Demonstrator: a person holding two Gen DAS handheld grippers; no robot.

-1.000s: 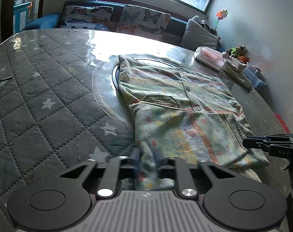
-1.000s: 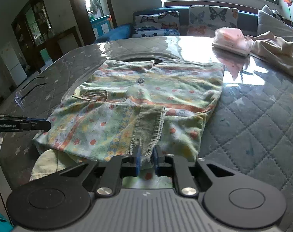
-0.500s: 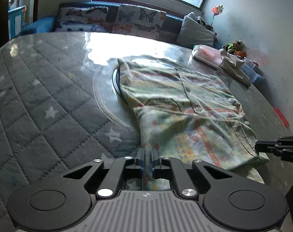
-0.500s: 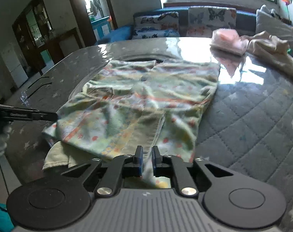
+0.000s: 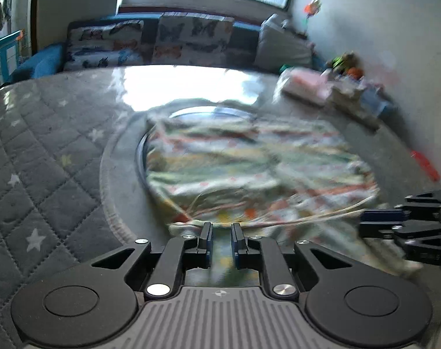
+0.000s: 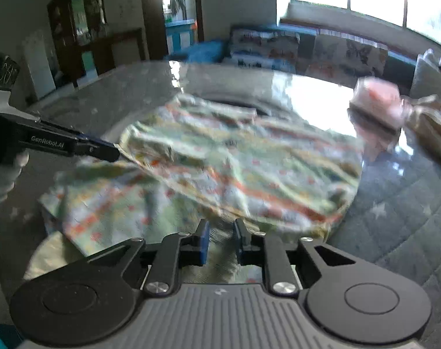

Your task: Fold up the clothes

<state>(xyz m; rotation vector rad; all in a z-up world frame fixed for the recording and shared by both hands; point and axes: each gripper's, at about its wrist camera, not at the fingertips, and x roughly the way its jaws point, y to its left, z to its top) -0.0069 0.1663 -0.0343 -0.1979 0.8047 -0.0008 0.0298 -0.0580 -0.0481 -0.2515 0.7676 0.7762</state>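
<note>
A patterned shirt (image 5: 249, 168) with green, yellow and orange print lies on the grey quilted table; it also shows in the right wrist view (image 6: 235, 160). My left gripper (image 5: 220, 232) is shut on the shirt's near hem and holds it lifted above the table. My right gripper (image 6: 220, 229) is shut on the same hem further right, also raised. The lifted edge is carried over the rest of the shirt. Each gripper shows in the other's view, the right (image 5: 377, 218) and the left (image 6: 104, 151). Both frames are blurred by motion.
A pink package (image 6: 377, 107) and a beige garment (image 6: 432, 128) lie at the table's far right. A sofa with butterfly cushions (image 5: 168, 43) stands behind the table (image 5: 46, 151). A round inset ring (image 5: 139, 157) lies under the shirt.
Both grippers have risen and moved forward with the shirt's near hem, folding it over towards the far edge. The hem left the table.
</note>
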